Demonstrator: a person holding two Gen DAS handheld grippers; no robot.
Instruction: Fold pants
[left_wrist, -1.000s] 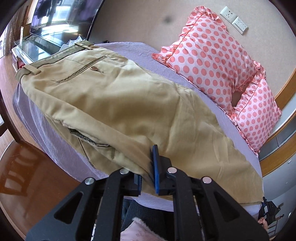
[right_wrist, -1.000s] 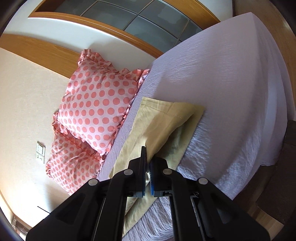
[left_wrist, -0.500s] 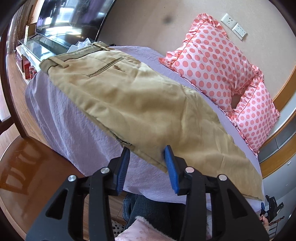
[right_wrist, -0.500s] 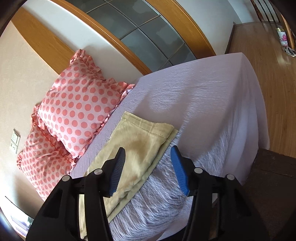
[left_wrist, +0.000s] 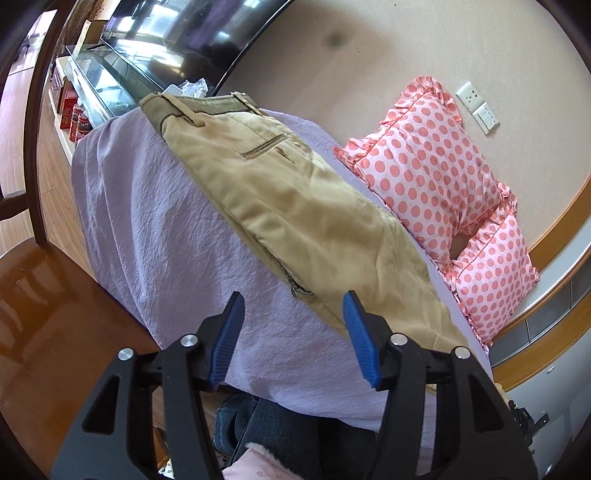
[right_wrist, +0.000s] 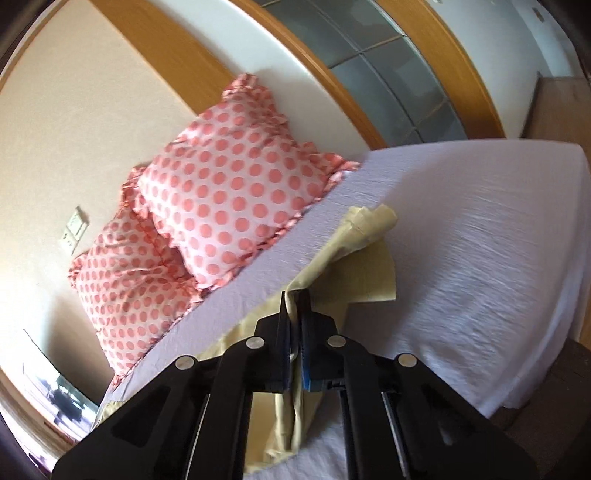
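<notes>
Tan pants (left_wrist: 295, 206) lie folded lengthwise on a lilac bed (left_wrist: 155, 229), waistband at the far end near the TV. My left gripper (left_wrist: 291, 310) is open and empty, just short of the near edge of the pants. In the right wrist view my right gripper (right_wrist: 293, 302) is shut on the pants' leg fabric (right_wrist: 365, 273) near the cuffs and lifts it off the bed; the cuff end hangs bunched beyond the fingertips.
Two pink polka-dot pillows (left_wrist: 436, 173) (right_wrist: 221, 199) lean against the wall behind the pants. A TV and glass stand (left_wrist: 122, 59) are past the bed's far end. A dark wooden chair (left_wrist: 40, 302) stands left of the bed. The bed surface (right_wrist: 480, 258) stretches right of the cuffs.
My left gripper let go of the pants, opened wide and drew back. My right gripper opened half a second ago, then shut again on the leg fabric and raised it.
</notes>
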